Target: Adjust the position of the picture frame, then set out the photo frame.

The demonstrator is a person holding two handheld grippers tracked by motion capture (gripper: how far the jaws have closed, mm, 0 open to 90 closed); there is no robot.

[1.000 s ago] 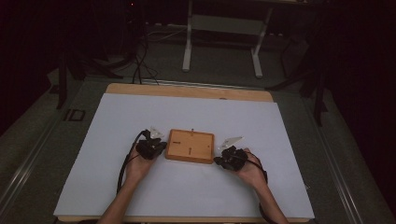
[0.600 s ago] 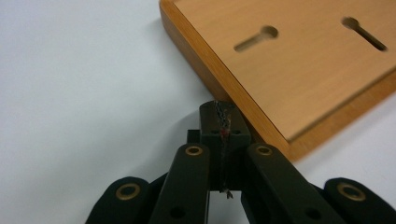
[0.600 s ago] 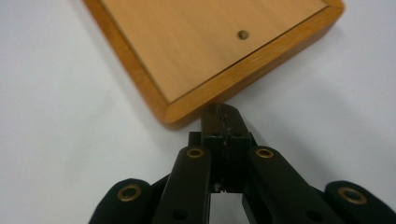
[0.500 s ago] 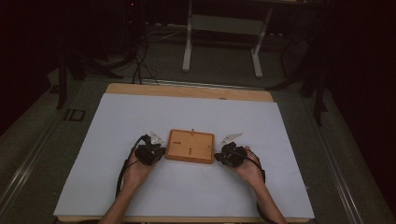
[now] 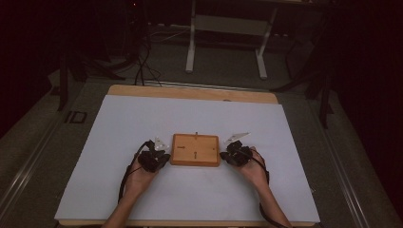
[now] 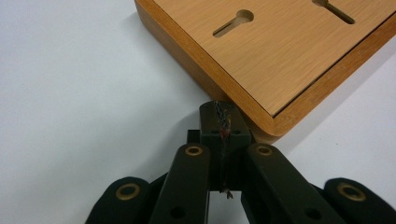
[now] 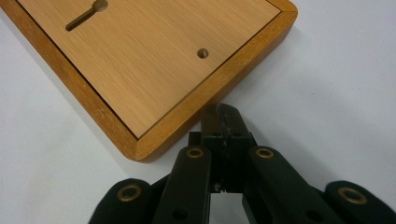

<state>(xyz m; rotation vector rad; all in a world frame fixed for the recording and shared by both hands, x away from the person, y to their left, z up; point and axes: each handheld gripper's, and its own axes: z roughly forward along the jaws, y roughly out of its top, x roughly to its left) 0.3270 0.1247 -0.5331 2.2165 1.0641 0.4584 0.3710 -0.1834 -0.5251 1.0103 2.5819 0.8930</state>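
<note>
Now we have both closed grippers against the wooden board (image 5: 195, 149) mid-worktop (image 5: 119, 123): left gripper (image 6: 221, 114) and right gripper (image 7: 225, 116) have crept inward, fingers pressed together, bracing its ends.

Slotted wooden board (image 5: 195, 149) lies flat between both tongs

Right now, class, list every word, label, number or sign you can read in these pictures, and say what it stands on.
"ID": pale marking on the dark floor left of the table, blurred, so the reading is unsure.
Wooden board: no text, just keyhole slots and a small round hole.
Left gripper, right gripper: no lettering.
</note>
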